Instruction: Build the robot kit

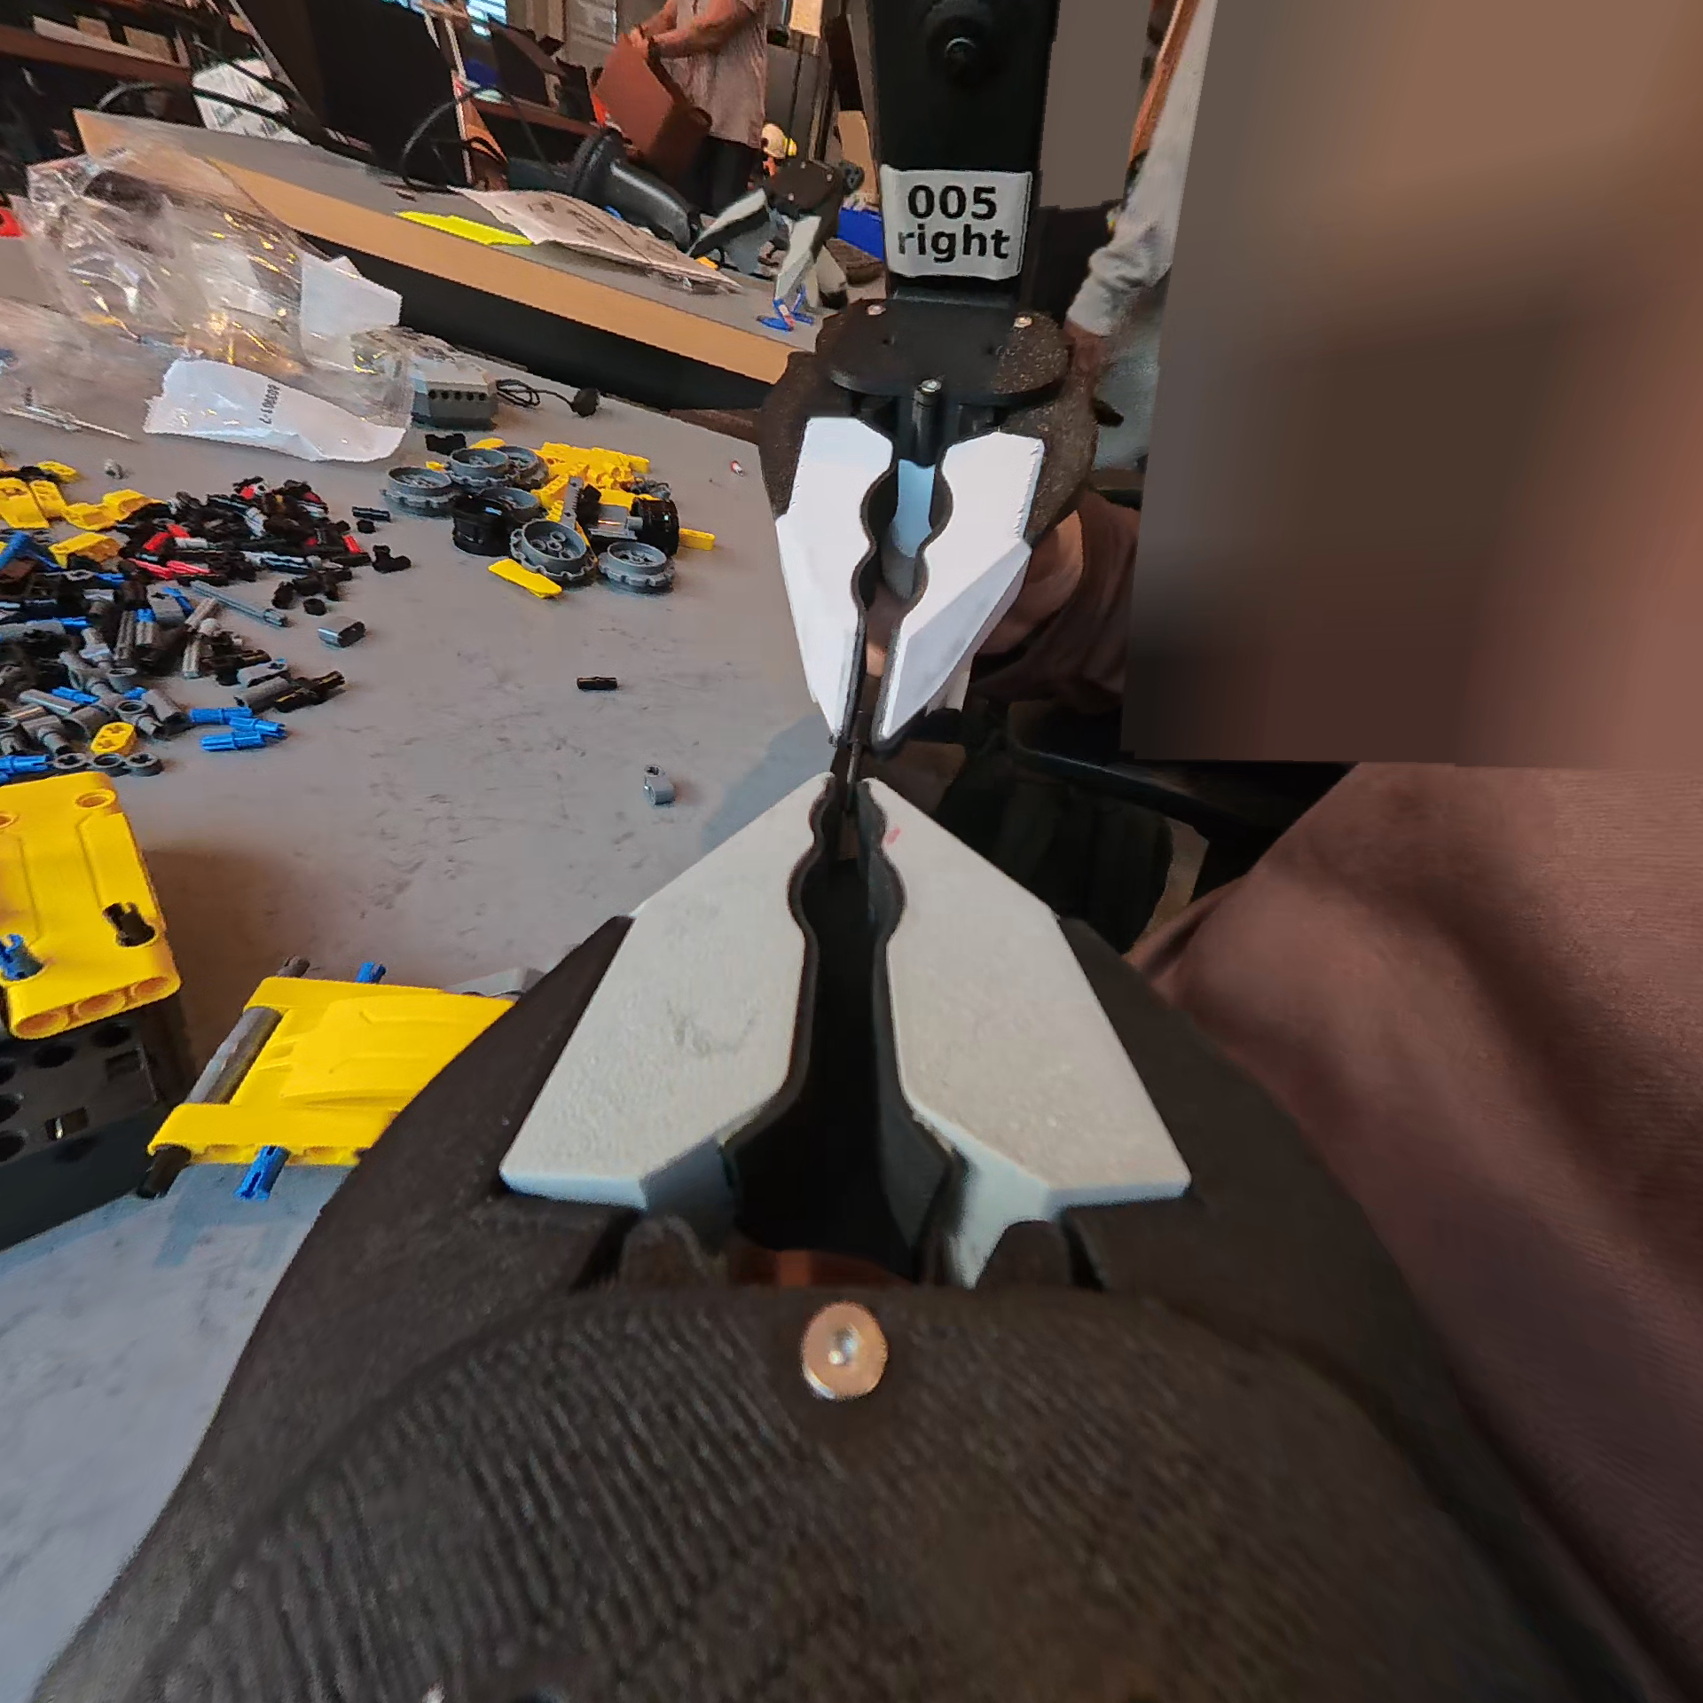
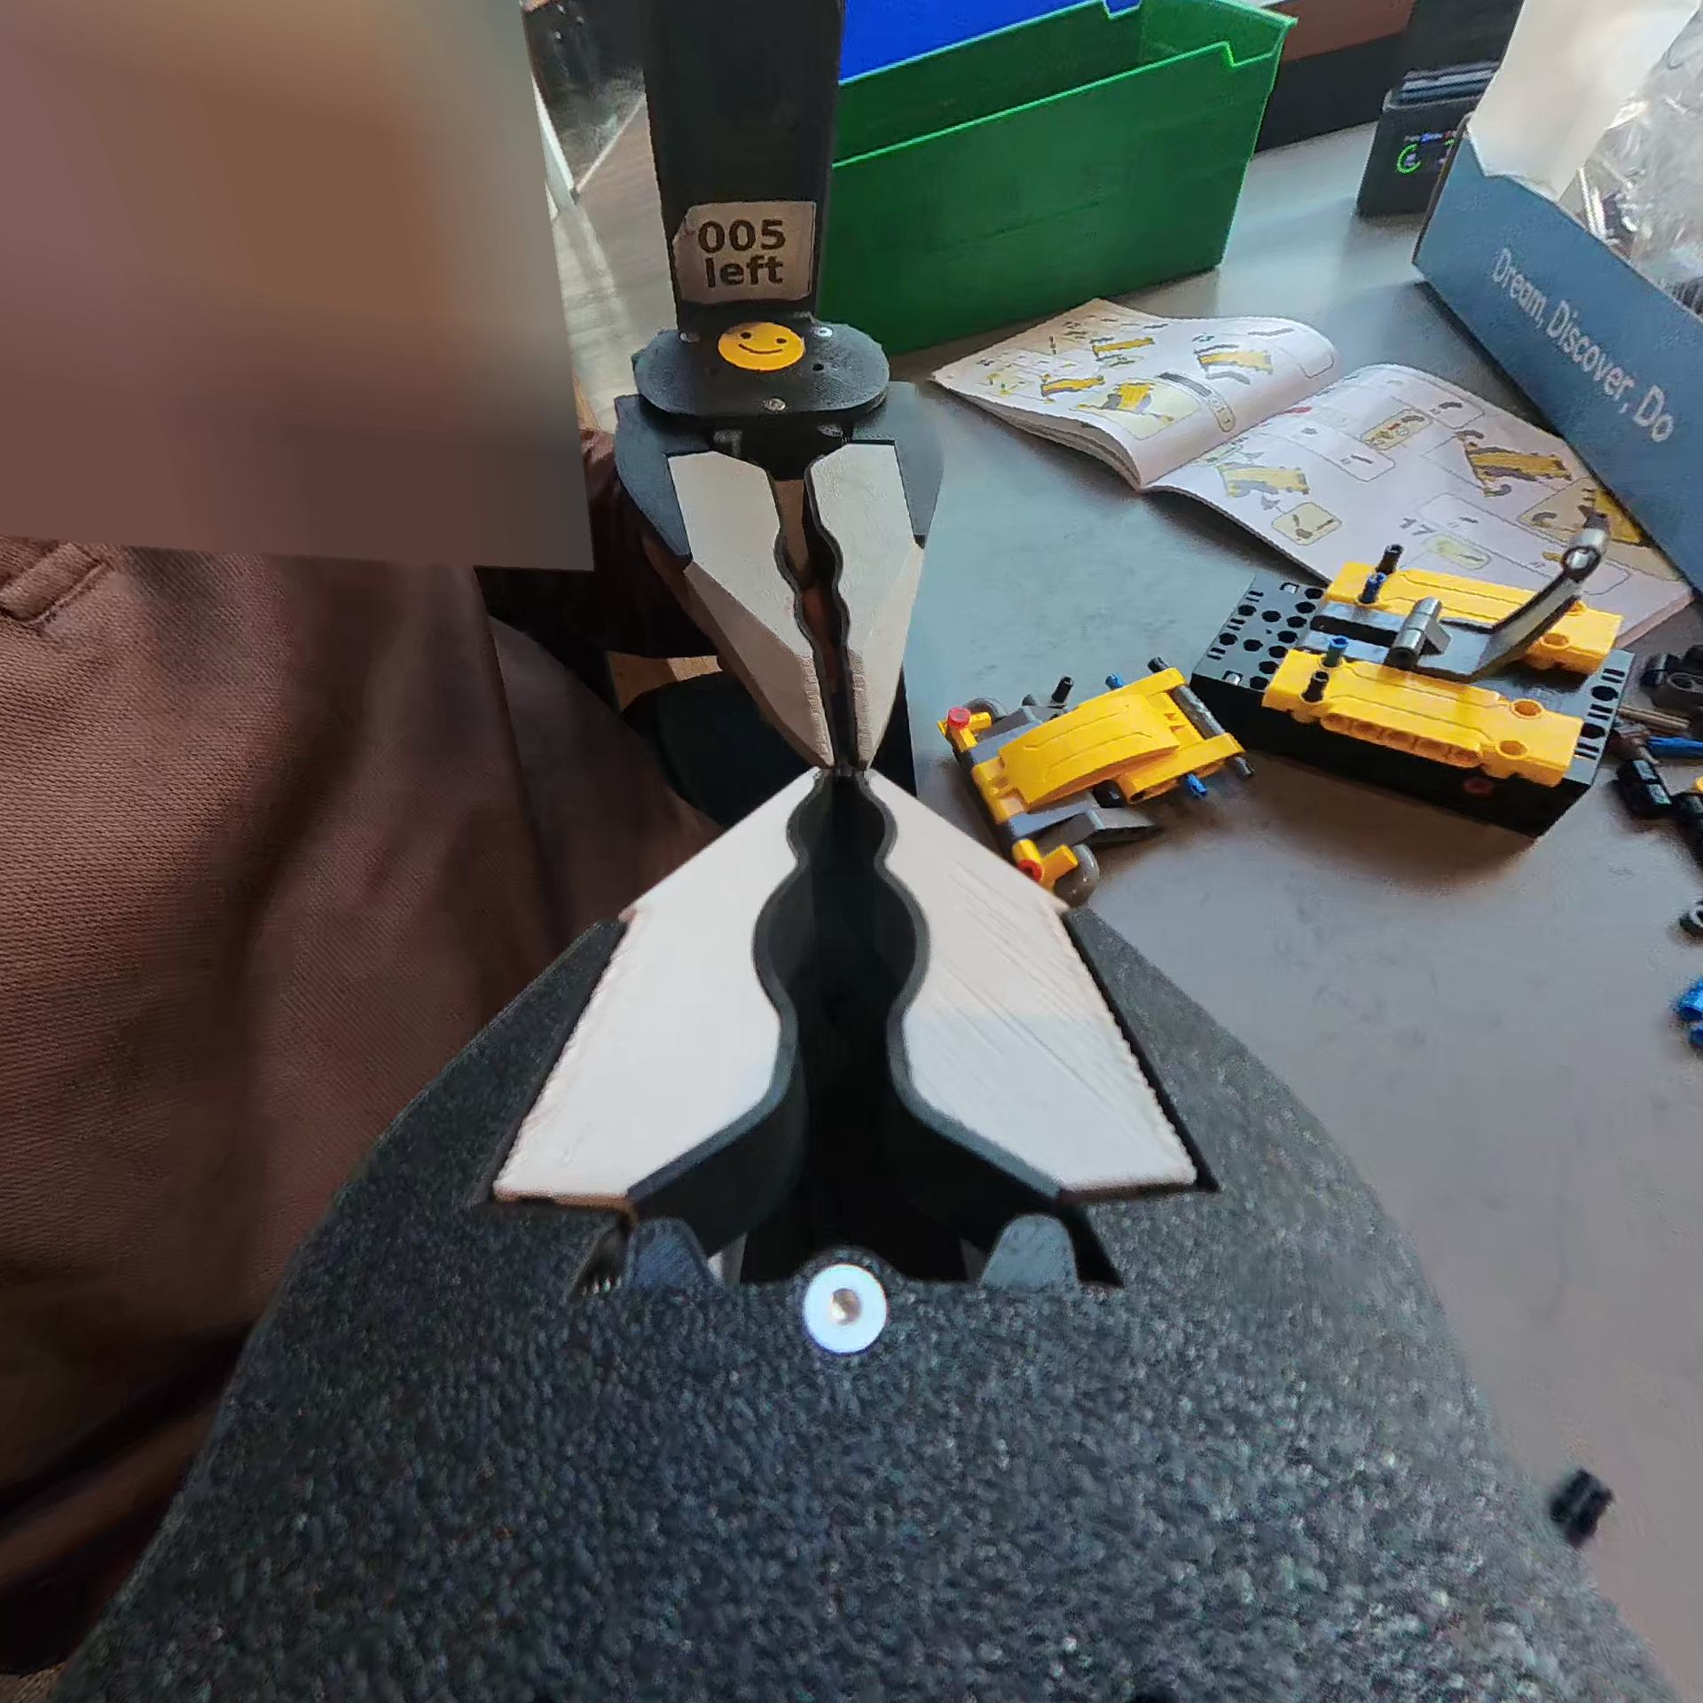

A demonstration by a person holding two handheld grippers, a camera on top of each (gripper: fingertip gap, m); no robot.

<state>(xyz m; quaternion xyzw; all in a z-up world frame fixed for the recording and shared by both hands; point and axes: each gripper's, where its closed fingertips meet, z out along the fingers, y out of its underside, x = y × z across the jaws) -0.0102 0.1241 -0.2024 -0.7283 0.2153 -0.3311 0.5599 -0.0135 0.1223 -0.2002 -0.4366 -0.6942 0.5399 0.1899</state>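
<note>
My left gripper (image 1: 840,788) and my right gripper (image 1: 859,733) meet tip to tip just off the grey table's (image 1: 479,829) edge, in front of a person's brown garment (image 1: 1474,1106). A thin black pin (image 1: 850,760) bridges the two pairs of tips; both grippers look shut on it. In the right wrist view my right gripper (image 2: 834,781) touches the left gripper (image 2: 837,757) and the pin is barely visible. A small yellow and grey assembly (image 2: 1097,765) lies on the table closest to the tips; it also shows in the left wrist view (image 1: 313,1078).
A black block with yellow panels (image 2: 1419,700) sits beyond the assembly, beside an open instruction booklet (image 2: 1290,442). A green bin (image 2: 1041,157) and a blue box (image 2: 1567,304) stand at the back. Loose pieces (image 1: 138,627), grey wheels (image 1: 553,534) and plastic bags (image 1: 184,276) cover the table. The grippers are tip to tip, or close to it.
</note>
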